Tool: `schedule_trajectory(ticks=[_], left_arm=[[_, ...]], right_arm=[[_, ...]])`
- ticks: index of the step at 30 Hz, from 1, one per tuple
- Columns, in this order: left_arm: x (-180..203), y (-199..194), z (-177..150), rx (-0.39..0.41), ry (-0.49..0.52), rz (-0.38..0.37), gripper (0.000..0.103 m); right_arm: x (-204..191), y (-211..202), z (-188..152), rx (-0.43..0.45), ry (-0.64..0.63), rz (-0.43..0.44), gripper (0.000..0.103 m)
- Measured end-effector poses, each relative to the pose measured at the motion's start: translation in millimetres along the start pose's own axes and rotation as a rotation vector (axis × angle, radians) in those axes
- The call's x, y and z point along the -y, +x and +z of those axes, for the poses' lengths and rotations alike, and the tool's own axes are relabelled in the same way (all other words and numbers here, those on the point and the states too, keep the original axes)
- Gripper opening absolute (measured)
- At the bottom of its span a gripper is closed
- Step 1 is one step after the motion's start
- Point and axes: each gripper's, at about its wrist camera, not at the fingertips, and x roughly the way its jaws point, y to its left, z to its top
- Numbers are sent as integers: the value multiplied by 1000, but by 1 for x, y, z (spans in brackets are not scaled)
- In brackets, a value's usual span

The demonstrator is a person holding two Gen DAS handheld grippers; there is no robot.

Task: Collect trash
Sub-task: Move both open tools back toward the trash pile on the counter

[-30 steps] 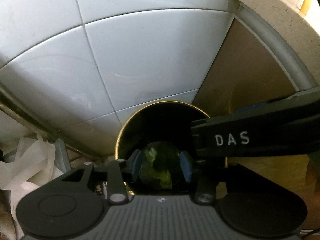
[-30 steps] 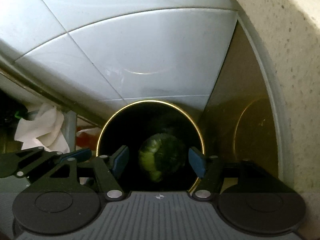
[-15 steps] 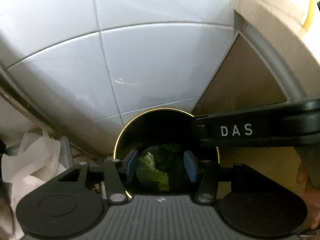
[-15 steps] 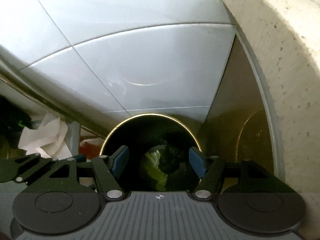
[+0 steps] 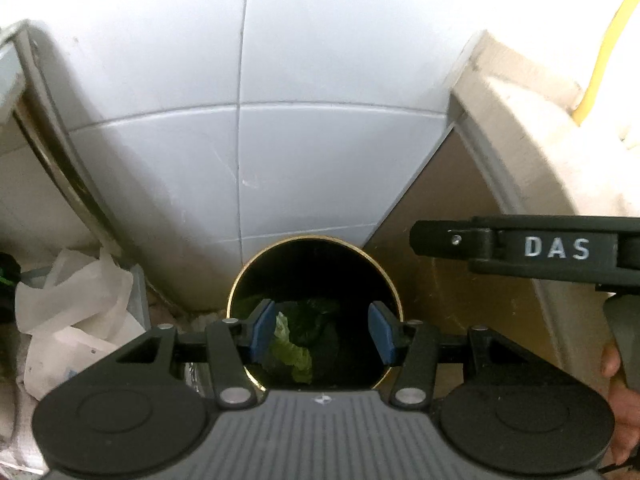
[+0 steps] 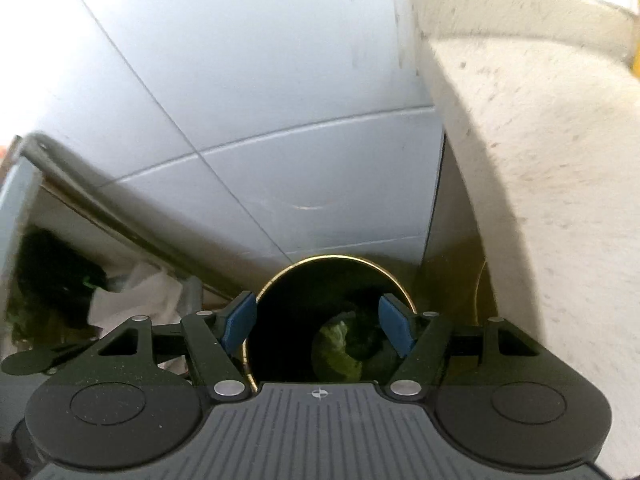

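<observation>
Above the round black gold-rimmed bin (image 5: 376, 280), green crumpled leafy trash (image 5: 294, 354) at 6 o'clock inside, the left gripper (image 5: 322, 332), just opened wider, and the right gripper (image 6: 318, 324) are held open and empty.

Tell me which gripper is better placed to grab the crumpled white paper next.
Left, probably. The crumpled white paper lies left of the bin, nearer the left gripper than the right gripper. Both grippers are open and empty over the bin, with the green trash inside.
</observation>
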Motion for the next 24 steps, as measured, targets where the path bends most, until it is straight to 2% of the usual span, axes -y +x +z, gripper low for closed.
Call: schedule_trajectory(ticks=[4,10,19,24], left_arm=[[2,-23,4,33,9,-33,45],[20,-44,3,71,87,-58,45],[57,-66,1,75,236,-100,46],[79,-79,0,102,331,-164,46]], right_arm=[[-3,-29,0,58,6,17,77],[2,-67,-8,135,51,8,77],[8,-113,-36,206,108,-74,79],[15,-145,-55,267,164,-126,79]])
